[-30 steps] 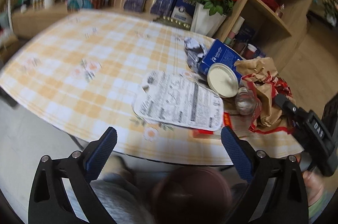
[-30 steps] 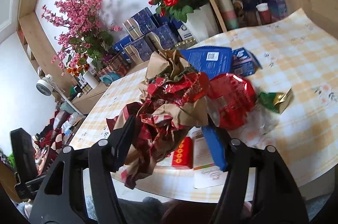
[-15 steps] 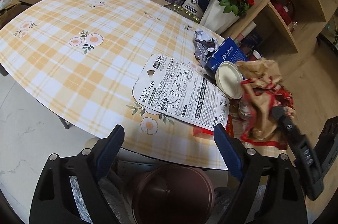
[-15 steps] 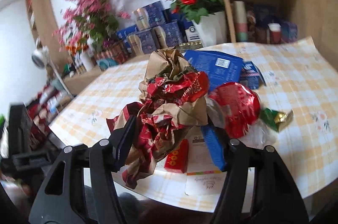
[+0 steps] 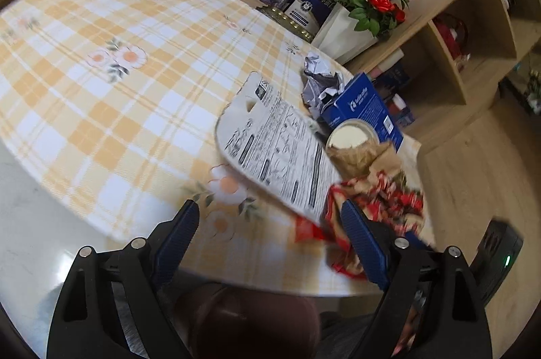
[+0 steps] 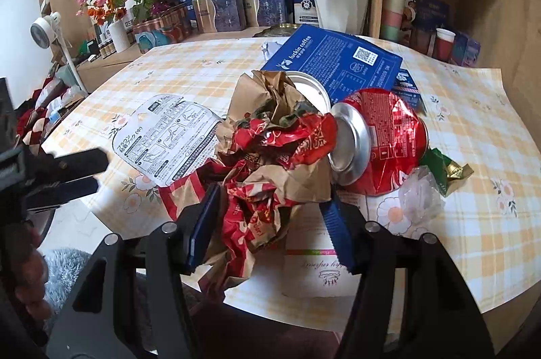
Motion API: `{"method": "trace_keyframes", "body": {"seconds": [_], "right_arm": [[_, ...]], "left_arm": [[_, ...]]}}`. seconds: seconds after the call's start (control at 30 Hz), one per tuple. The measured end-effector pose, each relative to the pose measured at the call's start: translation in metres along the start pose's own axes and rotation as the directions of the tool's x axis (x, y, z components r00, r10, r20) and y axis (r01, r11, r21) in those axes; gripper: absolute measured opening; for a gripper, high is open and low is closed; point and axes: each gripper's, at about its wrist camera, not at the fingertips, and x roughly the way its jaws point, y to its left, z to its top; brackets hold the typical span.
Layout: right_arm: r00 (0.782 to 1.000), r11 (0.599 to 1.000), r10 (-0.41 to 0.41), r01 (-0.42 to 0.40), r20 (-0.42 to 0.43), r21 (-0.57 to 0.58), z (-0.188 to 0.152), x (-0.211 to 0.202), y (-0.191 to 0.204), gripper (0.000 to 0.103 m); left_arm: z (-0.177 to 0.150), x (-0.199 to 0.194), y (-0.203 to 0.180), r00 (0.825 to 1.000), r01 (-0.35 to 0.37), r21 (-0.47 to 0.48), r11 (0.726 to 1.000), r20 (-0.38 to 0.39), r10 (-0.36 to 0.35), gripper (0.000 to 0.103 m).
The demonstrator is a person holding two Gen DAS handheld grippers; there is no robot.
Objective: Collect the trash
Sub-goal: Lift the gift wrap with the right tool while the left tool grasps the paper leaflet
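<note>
1. My right claw (image 6: 270, 223): I am gripping the crumpled wad of brown and red printed paper wrapping (image 6: 270, 162) between both blue pads, and the jaws are closing a little further on it. The wad is hanging over the near table edge, its loose tail trailing below the pads.
2. My left claw (image 5: 270, 233): I am holding it empty, nothing between the pads, and the jaws are closing slowly over the tablecloth edge.
3. Dark maroon round bin (image 5: 250, 321): it is sitting below the table edge, just under my left claw. I am judging this to be the drop point, so I am keeping the squeeze firm until the wad is over its mouth, since the loose tail could snag the table rim.
4. White printed card backing (image 6: 165, 142): lying flat just beyond the wad, partly overlapped by it. I am watching that the wad is not dragging it.
5. Crushed red aluminium can (image 6: 378, 142): lying on its side, touching the wad's right flank; it may roll as I lift away.
6. Blue flat coffee carton (image 6: 334, 64): resting further back, waiting for collection.
</note>
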Motion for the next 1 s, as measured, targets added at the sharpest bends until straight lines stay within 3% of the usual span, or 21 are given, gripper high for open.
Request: {"method": "trace_keyframes", "body": {"seconds": [0.17, 0.3, 0.43, 0.5, 0.53, 0.67, 0.73, 0.77, 1.0], "right_arm": [[1.000, 1.000, 0.006, -0.006, -0.002, 0.015, 0.000, 0.000, -0.001, 0.060], [1.000, 1.000, 0.010, -0.010, -0.003, 0.019, -0.001, 0.000, -0.001, 0.060], [1.000, 1.000, 0.015, -0.015, -0.002, 0.023, -0.001, 0.001, -0.002, 0.060], [1.000, 1.000, 0.015, -0.015, -0.002, 0.023, -0.001, 0.001, -0.002, 0.060], [1.000, 1.000, 0.015, -0.015, -0.002, 0.026, -0.001, 0.001, -0.002, 0.060], [0.999, 0.997, 0.042, -0.043, 0.011, 0.057, 0.000, -0.003, -0.005, 0.060], [0.998, 0.995, 0.059, -0.061, 0.035, 0.075, 0.001, -0.010, -0.008, 0.059], [0.997, 0.995, 0.063, -0.066, 0.046, 0.080, 0.002, -0.013, -0.008, 0.048], [0.990, 0.989, 0.069, -0.084, 0.120, 0.124, 0.009, -0.043, -0.018, 0.048]], "left_arm": [[0.016, 0.035, 0.019, 0.997, 0.073, -0.145, 0.987, -0.018, -0.076, 0.063], [0.022, 0.052, 0.026, 0.993, 0.114, -0.187, 0.976, -0.004, -0.116, 0.060], [0.027, 0.064, 0.017, 0.991, 0.129, -0.151, 0.980, -0.026, -0.135, 0.060], [0.028, 0.069, 0.015, 0.989, 0.137, -0.142, 0.980, -0.038, -0.144, 0.048], [0.028, 0.072, 0.015, 0.989, 0.135, -0.136, 0.981, -0.049, -0.143, 0.028], [0.031, 0.058, 0.007, 0.988, 0.151, -0.091, 0.984, 0.003, -0.152, 0.014], [0.036, 0.040, -0.009, 0.992, 0.119, -0.009, 0.993, 0.048, -0.119, 0.012], [0.038, 0.033, -0.014, 0.991, 0.120, 0.015, 0.993, 0.063, -0.120, 0.009], [0.049, -0.027, -0.053, 0.981, 0.085, 0.176, 0.981, 0.155, -0.113, 0.007]]}}
